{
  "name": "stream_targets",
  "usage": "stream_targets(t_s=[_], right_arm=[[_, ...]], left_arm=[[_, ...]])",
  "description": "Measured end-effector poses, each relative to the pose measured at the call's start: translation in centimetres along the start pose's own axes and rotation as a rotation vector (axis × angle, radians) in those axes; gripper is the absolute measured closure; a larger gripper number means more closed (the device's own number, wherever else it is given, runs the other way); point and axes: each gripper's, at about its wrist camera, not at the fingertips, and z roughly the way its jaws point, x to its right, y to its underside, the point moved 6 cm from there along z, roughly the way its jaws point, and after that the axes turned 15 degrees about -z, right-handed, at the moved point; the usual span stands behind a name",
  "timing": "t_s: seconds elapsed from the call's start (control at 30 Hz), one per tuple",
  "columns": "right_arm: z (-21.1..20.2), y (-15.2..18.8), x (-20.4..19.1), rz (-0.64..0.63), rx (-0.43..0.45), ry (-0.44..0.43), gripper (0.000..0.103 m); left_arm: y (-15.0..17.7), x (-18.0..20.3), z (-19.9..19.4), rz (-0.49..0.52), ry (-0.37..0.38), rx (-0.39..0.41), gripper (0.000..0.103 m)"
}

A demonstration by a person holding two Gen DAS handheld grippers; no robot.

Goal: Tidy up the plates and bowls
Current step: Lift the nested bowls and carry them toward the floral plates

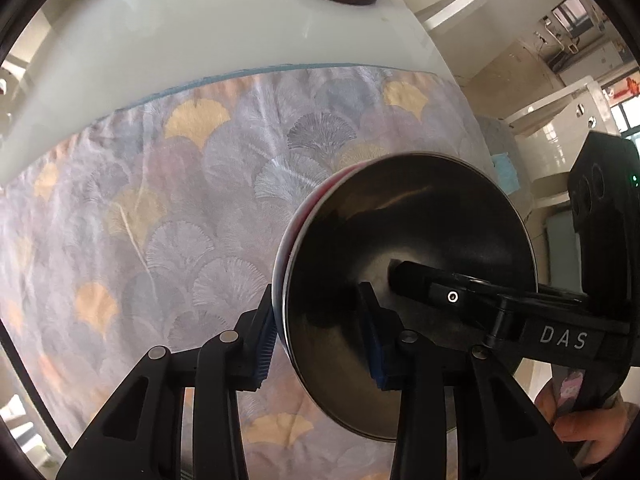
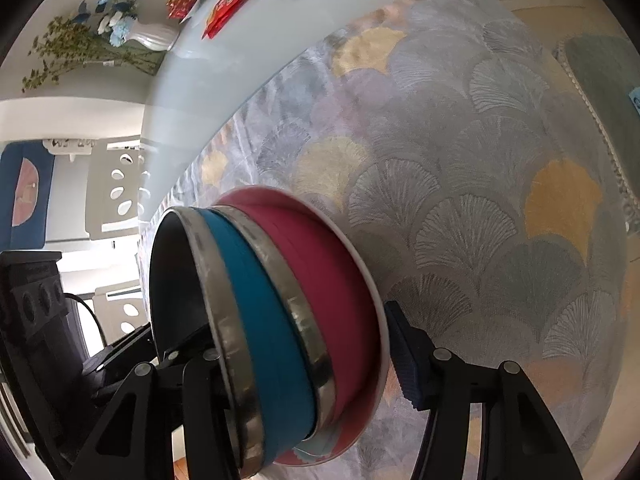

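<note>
The left gripper (image 1: 320, 344) is clamped on the near rim of the stacked bowls (image 2: 264, 312) by the desk's (image 1: 120, 40) edge, the right gripper (image 2: 308, 352) loosely straddling them.

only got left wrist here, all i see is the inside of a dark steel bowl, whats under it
observer: that top bowl is blue outside and sits nested in a magenta bowl.
operator: anything under those
observer: a white-rimmed plate lies beneath the magenta bowl.
operator: whats near the plate
observer: the right gripper straddles the stack, with one finger outside by the plate's rim.
</note>
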Motion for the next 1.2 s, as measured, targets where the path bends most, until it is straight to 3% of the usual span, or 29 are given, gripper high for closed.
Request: stream_targets(t_s=[0.63, 1.2], right_arm=[[1.1, 0.8, -6.1, -0.075, -0.062, -0.011, 0.048], [2.9, 4.0, -15.3, -0.11, -0.098, 0.012, 0.048]], left_arm=[[1.9, -5.2, -4.6, -0.078, -0.013, 0.055, 0.069], [4.8, -13.7, -9.0, -0.158, 0.022, 0.038, 0.069]])
